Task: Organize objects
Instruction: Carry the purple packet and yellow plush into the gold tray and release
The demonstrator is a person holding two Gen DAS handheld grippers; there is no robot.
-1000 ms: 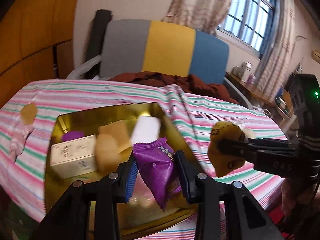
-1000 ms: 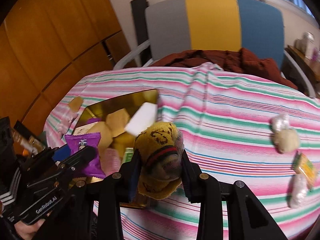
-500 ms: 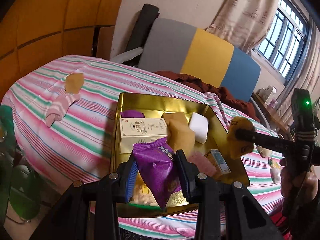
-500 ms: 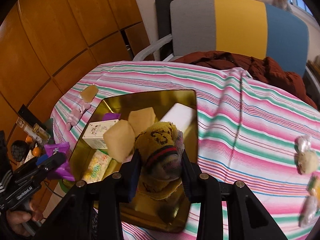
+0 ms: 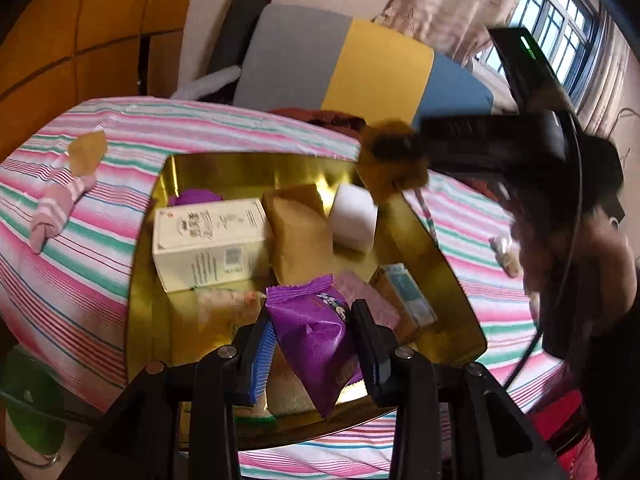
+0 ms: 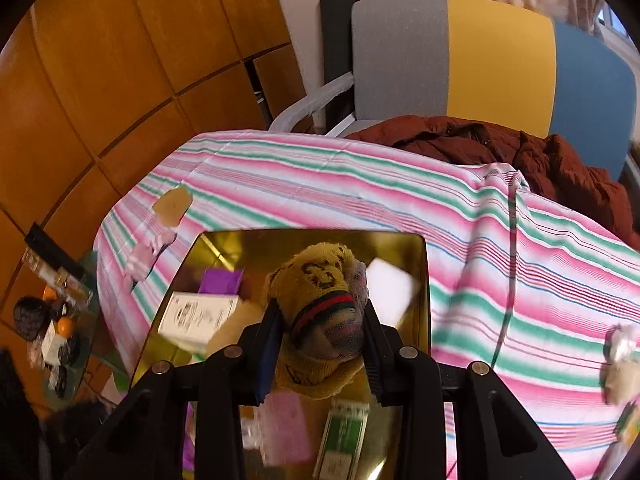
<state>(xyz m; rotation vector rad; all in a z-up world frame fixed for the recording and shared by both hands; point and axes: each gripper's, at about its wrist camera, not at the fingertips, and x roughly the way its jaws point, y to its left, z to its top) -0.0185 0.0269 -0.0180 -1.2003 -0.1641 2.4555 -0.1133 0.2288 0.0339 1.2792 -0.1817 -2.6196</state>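
While both hover over the gold tray (image 5: 448, 264) for depositing, left claw (image 5: 310, 344) pinches a purple packet (image 5: 316, 340); right claw (image 6: 320, 336) pinches a yellow sock (image 6: 320, 300).

Rolled yellow patterned sock (image 5: 390, 164) at 1 o'clock in left wrist view: motion-blurred, pattern unreadable. Flat pink packet (image 5: 370, 300) at centre: partly hidden behind shiny purple foil snack packet (image 5: 316, 340). Print on cream rectangular carton (image 5: 210, 240): too small to read. Right wrist view, green-and-white small box (image 6: 344, 440) at 6 o'clock: blurred, cut by gripper frame. Wrapped items (image 6: 620, 364) at 4 o'clock: smeared, unidentifiable.
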